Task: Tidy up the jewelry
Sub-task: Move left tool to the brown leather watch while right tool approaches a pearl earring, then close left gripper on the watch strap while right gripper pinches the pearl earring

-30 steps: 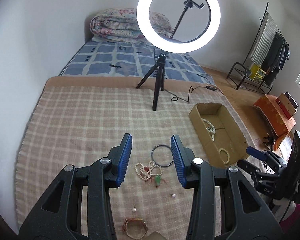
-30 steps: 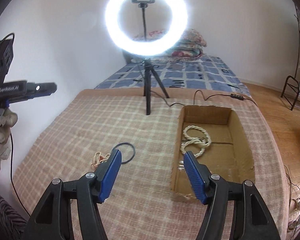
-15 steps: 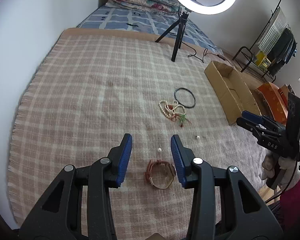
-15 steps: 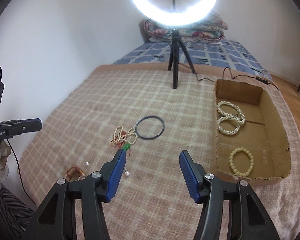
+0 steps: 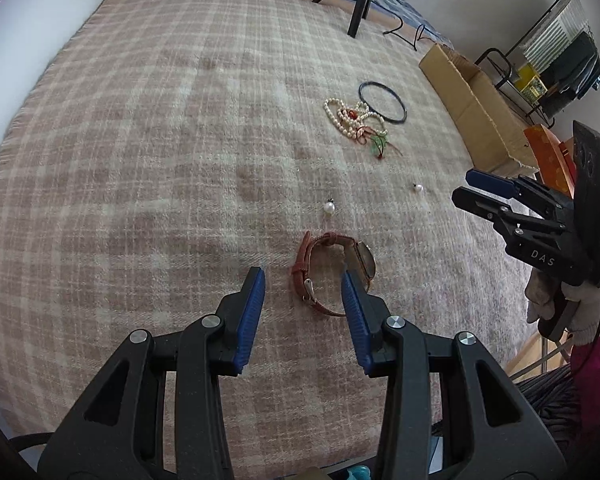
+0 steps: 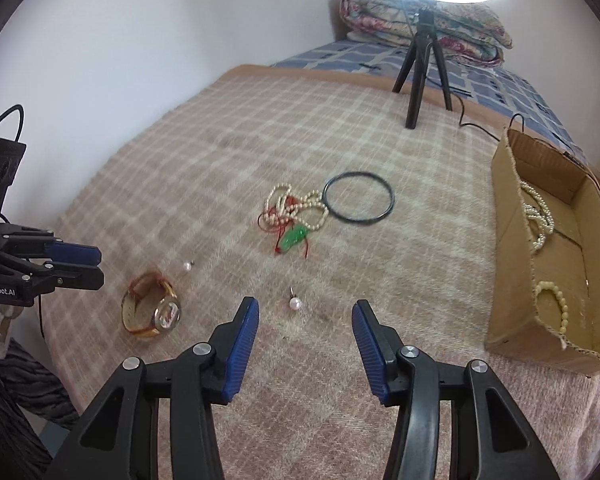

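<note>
My left gripper [image 5: 302, 276] is open, and a watch with a reddish-brown strap [image 5: 330, 268] lies on the plaid blanket just ahead of its fingertips. The watch also shows in the right wrist view [image 6: 150, 309]. My right gripper [image 6: 305, 307] is open and empty, with a loose pearl earring [image 6: 295, 303] between its tips on the blanket. A second pearl earring [image 6: 187, 266] lies further left. A tangled pearl necklace with red cord and green pendant [image 6: 292, 216] and a black ring [image 6: 358, 197] lie beyond. A cardboard box [image 6: 504, 264] at right holds pearl strands and a bead bracelet.
A ring light on a black tripod [image 6: 420, 68] stands at the far side of the blanket, its cable running toward the box. Folded bedding [image 6: 424, 20] lies against the wall. A clothes rack [image 5: 548, 64] and orange box [image 5: 548, 156] stand off the bed's right side.
Both grippers have tilted down and moved closer to the blanket. The left one has drawn up to the watch; the right one has drawn up to the loose pearl earring.
</note>
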